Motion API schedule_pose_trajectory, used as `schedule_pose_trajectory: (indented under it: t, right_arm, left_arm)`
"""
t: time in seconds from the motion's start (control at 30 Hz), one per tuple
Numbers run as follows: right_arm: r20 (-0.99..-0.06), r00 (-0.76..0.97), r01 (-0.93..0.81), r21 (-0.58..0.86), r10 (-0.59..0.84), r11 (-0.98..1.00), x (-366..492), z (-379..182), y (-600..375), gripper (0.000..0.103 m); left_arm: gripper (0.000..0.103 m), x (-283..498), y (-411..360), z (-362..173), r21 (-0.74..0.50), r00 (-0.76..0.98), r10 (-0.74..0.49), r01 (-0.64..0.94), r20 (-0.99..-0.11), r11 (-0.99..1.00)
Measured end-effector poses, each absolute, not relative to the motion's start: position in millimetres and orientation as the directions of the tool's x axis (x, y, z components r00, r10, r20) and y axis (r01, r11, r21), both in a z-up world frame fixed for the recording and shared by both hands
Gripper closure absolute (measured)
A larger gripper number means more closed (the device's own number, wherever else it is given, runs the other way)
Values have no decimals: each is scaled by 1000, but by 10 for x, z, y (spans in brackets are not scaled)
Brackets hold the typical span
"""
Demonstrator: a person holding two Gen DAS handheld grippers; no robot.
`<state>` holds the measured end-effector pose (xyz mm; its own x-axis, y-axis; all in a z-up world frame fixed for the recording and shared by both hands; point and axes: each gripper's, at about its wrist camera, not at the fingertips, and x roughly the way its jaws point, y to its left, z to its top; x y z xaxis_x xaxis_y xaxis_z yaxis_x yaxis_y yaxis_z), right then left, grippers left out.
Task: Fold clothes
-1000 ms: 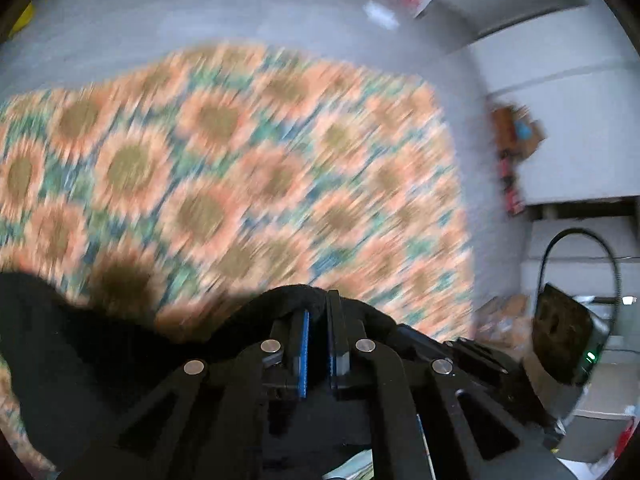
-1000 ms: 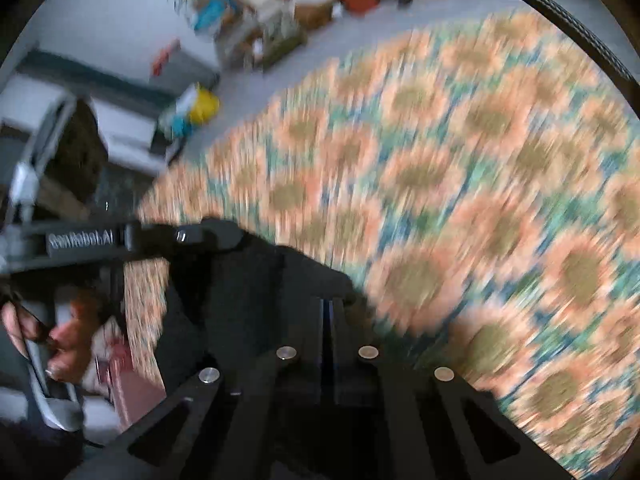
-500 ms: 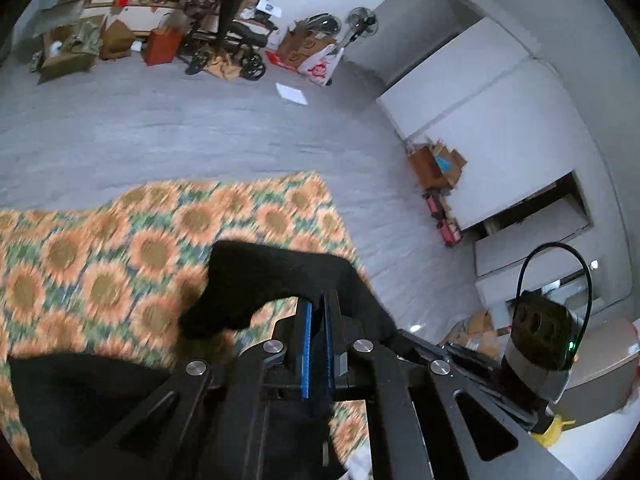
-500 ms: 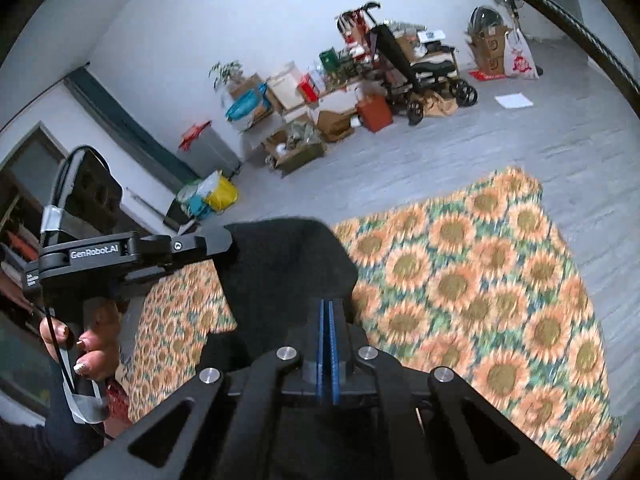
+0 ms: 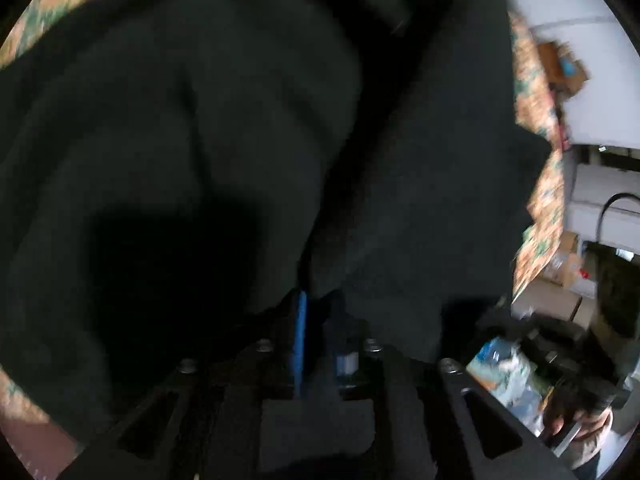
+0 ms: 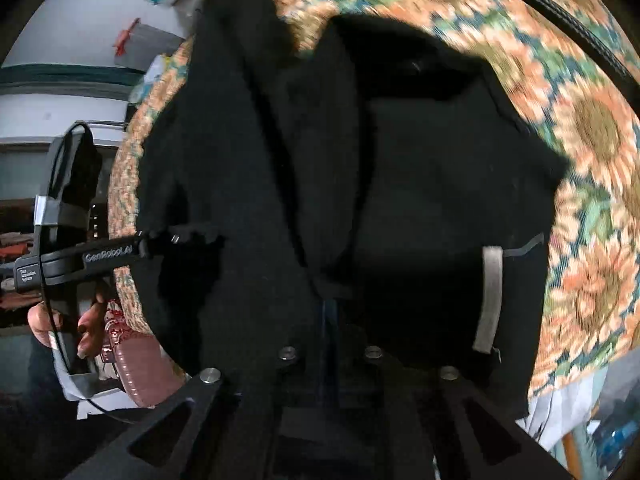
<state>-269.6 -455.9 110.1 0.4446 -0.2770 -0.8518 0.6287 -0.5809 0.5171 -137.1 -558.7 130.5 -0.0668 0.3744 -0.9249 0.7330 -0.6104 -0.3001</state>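
Left gripper [image 5: 316,320]: jaws clamped on black garment [image 5: 240,120] edge.
Right gripper [image 6: 330,312]: jaws clamped on same garment.
Sunflower cloth [image 6: 592,128]: bare along garment's right edge.

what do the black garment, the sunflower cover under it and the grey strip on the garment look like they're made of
Black garment: soft matte fabric, probably a knit or fleece; it drapes in thick rounded folds with no shine.
Sunflower cover: looks like woven or printed cloth with a grainy, slightly ribbed surface, though motion blur leaves this open.
Grey strip: a flat, smooth band, possibly woven tape or reflective trim; too blurred to settle.
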Motion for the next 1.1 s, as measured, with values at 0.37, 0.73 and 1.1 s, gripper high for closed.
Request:
schedule_pose_trajectory:
  t: [0.37,0.73,1.1]
  right_arm:
    - [-851,364,604,526,-379,-599,-3288,1487,-4916,51]
    - [-855,400,746,513,-330,-424,-2837,1430,-5766,67]
    - [-825,523,754,564,-212,-337,-2108,1457,-4826,100]
  left_arm:
    - [40,-2053,-6087,1922,-196,-83,205,752,-975,-629]
    - [103,-2013,-6180,1574,-293,-168,279,812,-946,-504]
    - [93,-1090,-5729,1955,-298,-127,316,753,-940,-586]
